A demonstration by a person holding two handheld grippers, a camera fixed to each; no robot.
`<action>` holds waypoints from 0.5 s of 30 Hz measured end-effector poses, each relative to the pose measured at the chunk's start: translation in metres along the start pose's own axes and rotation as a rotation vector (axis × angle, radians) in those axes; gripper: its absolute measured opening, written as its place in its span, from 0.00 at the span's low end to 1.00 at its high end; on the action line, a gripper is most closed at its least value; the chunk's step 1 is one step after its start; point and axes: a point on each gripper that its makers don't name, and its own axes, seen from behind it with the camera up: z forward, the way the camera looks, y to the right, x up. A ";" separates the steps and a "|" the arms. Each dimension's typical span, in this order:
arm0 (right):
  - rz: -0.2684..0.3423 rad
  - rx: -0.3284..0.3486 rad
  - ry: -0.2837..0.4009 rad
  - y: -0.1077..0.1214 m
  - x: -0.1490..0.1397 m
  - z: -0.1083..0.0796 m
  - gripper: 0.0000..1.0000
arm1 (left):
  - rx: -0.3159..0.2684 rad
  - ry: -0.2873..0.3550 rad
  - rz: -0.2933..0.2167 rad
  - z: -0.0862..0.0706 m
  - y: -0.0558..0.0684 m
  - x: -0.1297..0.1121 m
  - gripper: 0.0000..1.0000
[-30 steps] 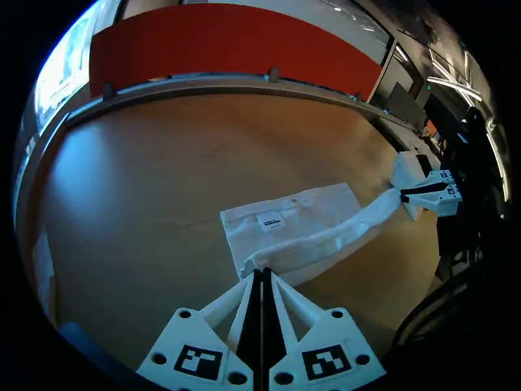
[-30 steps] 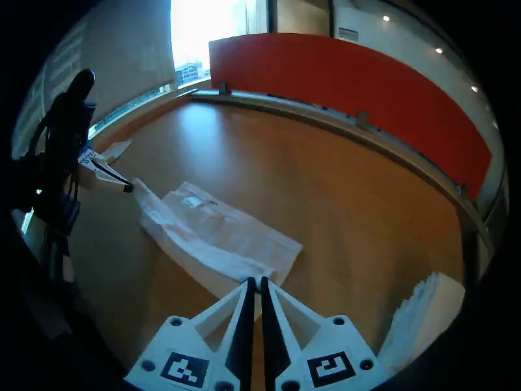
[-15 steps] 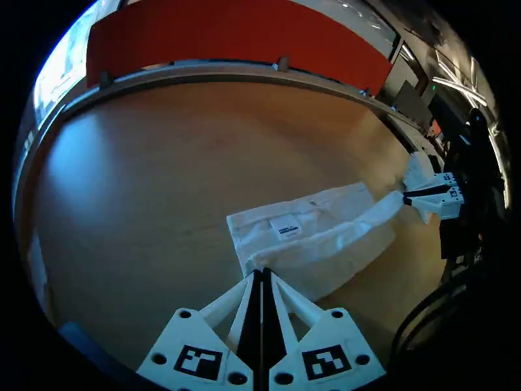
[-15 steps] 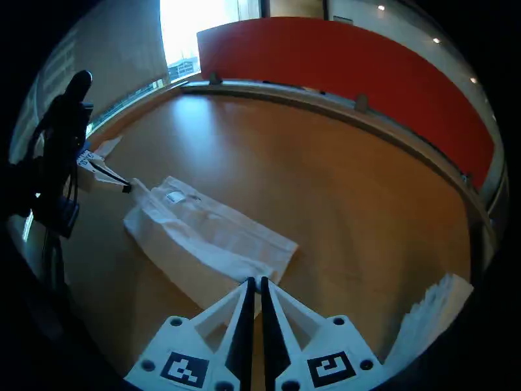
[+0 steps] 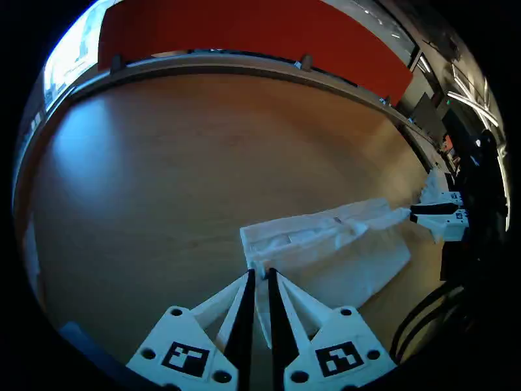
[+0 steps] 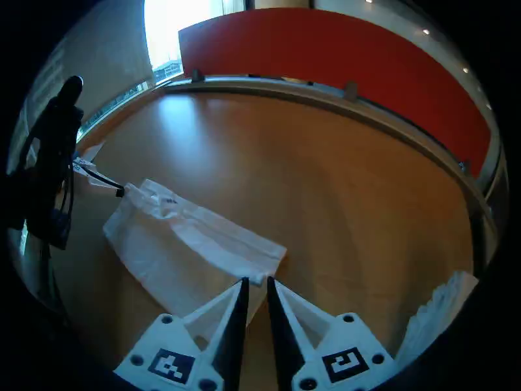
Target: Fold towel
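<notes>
One broad wooden table (image 5: 163, 169), warm brown and glossy, bounded at the far side by a pale raised rim. Beyond that rim, one long red panel (image 5: 260, 32), and in the right gripper view a bright window (image 6: 176, 32) to the panel's left. Next in size, the white towel (image 5: 338, 254): flat on the table, stretched lengthwise between the two grippers, doubled over with a narrower upper layer along the far long side and a wider lower layer showing on the near side. Slightly rumpled along the fold, smoother elsewhere. Off to the right in the right gripper view, by the table's edge and well apart from the towel, a stack of white folded cloths (image 6: 439, 313). Then the left gripper (image 5: 260, 272), low over the table at one short end of the towel: fingers parted by a narrow slit, white cloth visible in the slit, the towel's corner right at the tips; impossible to tell whether pressed by either finger. From the right gripper view, seen as a small white wedge with dark tips at the towel's far corner. At the opposite short end, the right gripper (image 6: 256, 281), likewise a narrow slit apart, tips just at the towel's near corner, cloth at the mouth but not clearly pinched. Smallest of all, a little tag (image 6: 168, 203) on the upper layer, near the left gripper's end.
</notes>
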 end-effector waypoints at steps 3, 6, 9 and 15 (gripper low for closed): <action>0.002 0.003 0.009 -0.001 0.002 0.000 0.49 | 0.015 0.008 -0.009 -0.002 -0.004 0.003 0.41; -0.002 0.000 0.018 -0.001 0.003 -0.002 0.65 | 0.035 0.018 -0.009 -0.007 -0.009 0.004 0.56; -0.009 -0.002 0.020 -0.001 0.001 -0.004 0.75 | 0.036 0.023 -0.007 -0.011 -0.009 0.002 0.74; -0.016 0.001 0.021 -0.002 -0.002 -0.008 0.82 | 0.035 0.030 -0.011 -0.016 -0.008 -0.003 0.90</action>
